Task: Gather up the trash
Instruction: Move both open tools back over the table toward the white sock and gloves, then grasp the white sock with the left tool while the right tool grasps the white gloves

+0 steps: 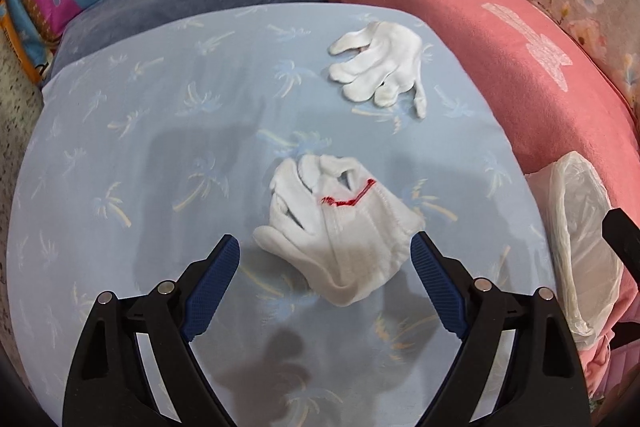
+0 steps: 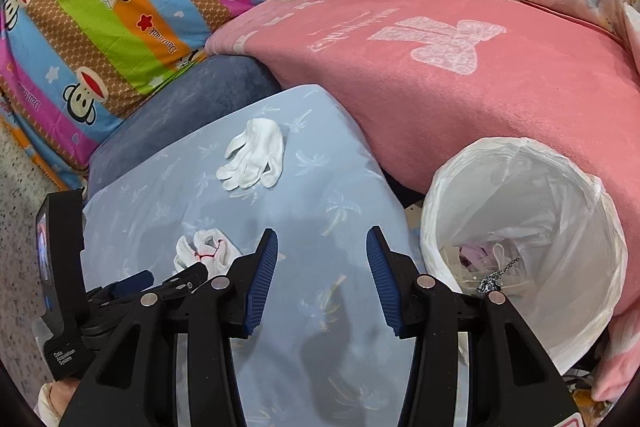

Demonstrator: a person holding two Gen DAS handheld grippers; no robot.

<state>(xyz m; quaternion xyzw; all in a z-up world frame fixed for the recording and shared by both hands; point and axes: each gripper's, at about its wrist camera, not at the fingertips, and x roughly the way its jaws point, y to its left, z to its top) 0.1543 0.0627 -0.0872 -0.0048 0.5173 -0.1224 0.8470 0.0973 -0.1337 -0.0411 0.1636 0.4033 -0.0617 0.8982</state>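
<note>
Crumpled white glove with red stitching lies mid-cushion on the light blue palm-print cushion, between the spread jaws of the left gripper; pads not pressing it, right pad just beside its cuff. Second white glove lies flat nearer the cushion's far edge, by the pink blanket. Right gripper hangs half-open over bare cushion, holding nothing. White-lined bin stands off the cushion's right edge, scraps inside.
</note>
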